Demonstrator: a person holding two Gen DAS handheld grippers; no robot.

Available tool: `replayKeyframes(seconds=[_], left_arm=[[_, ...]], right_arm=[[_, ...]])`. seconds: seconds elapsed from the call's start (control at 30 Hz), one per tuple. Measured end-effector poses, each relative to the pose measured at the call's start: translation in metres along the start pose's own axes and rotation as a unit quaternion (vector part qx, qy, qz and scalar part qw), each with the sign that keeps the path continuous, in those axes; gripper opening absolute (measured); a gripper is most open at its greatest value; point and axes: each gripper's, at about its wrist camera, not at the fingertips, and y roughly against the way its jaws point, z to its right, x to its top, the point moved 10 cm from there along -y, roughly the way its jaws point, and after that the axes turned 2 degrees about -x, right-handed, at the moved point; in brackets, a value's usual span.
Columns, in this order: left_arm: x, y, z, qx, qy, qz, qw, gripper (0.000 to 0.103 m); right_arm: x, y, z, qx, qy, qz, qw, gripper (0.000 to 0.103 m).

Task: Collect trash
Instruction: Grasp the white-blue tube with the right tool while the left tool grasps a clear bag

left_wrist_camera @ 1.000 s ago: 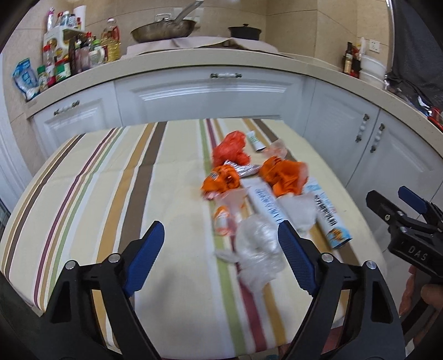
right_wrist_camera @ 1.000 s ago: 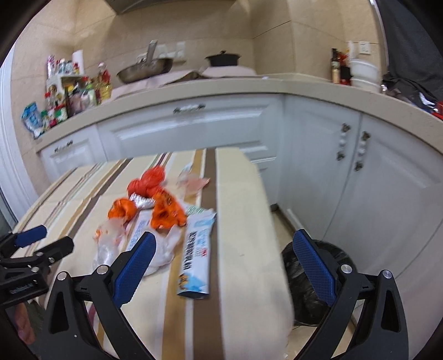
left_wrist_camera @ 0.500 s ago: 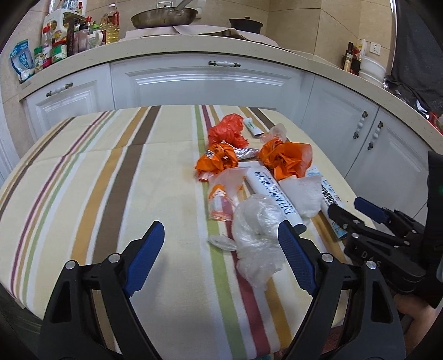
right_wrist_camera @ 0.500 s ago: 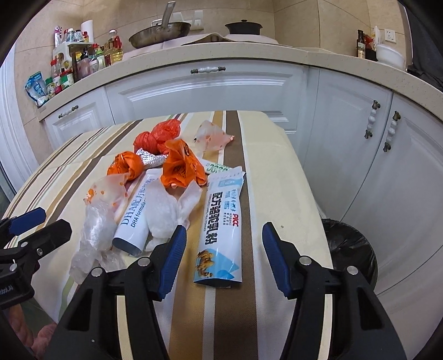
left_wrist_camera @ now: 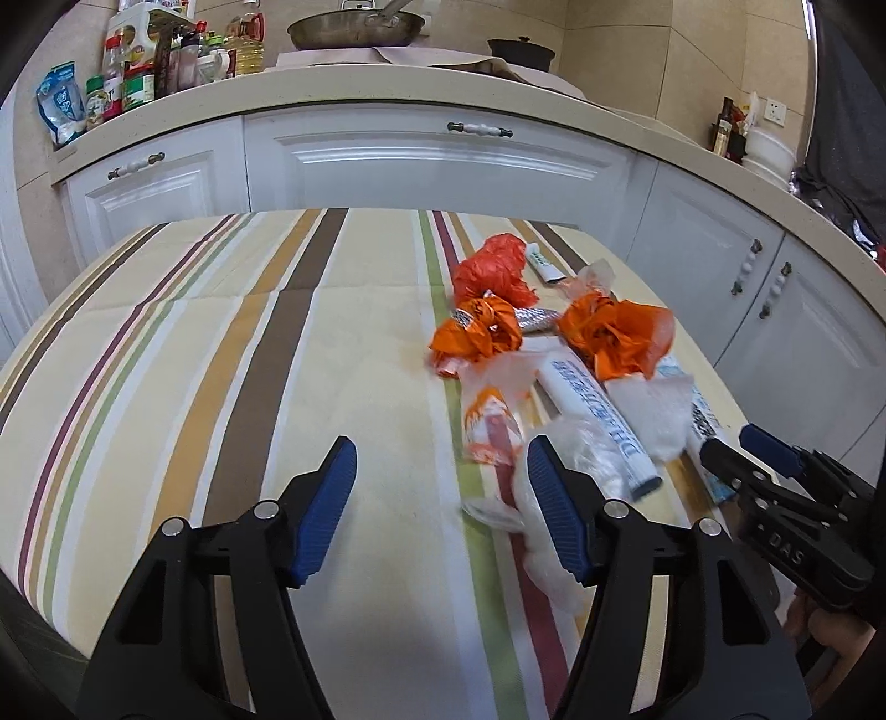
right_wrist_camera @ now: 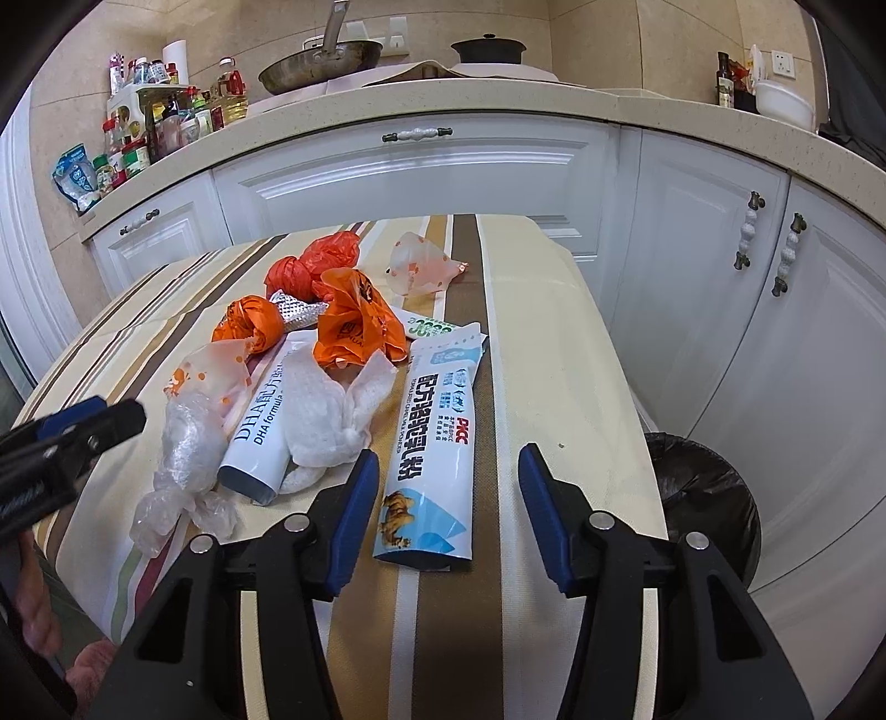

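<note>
A pile of trash lies on the striped table [left_wrist_camera: 194, 354]: orange plastic bags [left_wrist_camera: 614, 338] [right_wrist_camera: 354, 327], a white DHA pouch [right_wrist_camera: 266, 426] [left_wrist_camera: 598, 421], a blue-and-white milk-powder pouch [right_wrist_camera: 434, 437], a white tissue [right_wrist_camera: 326, 410] and clear crumpled plastic [right_wrist_camera: 183, 454] [left_wrist_camera: 542, 498]. My left gripper [left_wrist_camera: 437, 509] is open and empty over the table, just left of the clear plastic. My right gripper [right_wrist_camera: 443, 520] is open, with its jaws on either side of the near end of the milk-powder pouch. The right gripper also shows in the left wrist view [left_wrist_camera: 747, 448].
A bin with a black liner [right_wrist_camera: 703, 498] stands on the floor right of the table. White cabinets [right_wrist_camera: 421, 177] and a counter with bottles [right_wrist_camera: 149, 127], a pan [right_wrist_camera: 321, 61] and a pot [right_wrist_camera: 487, 50] run behind. The table edge is near on the right.
Both grippers moved forward and lower toward the trash. Both jaws narrowed but stay open. The right gripper now straddles the milk-powder pouch.
</note>
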Motion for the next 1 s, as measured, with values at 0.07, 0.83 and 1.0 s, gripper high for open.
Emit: replayKeyframes(seconds=[0.07,0.83,1.0], left_arm=[[0.005,-0.007,-0.002,0.001,0.0,-0.001,1.0,0.062],[0.01,-0.042,0.011,-0.023,-0.015,-0.026,0.9993,0.014],[0.013,-0.035,0.006,-0.013,-0.012,-0.02,0.9996,0.013]], right_arm=[[0.0,-0.002,0.0,0.005,0.0,-0.002,1.0,0.044],[0.004,-0.004,0.01,0.021,-0.017,0.0,1.0,0.021],[0.006,0.0,0.014,0.02,-0.022,0.007,1.0,0.02]])
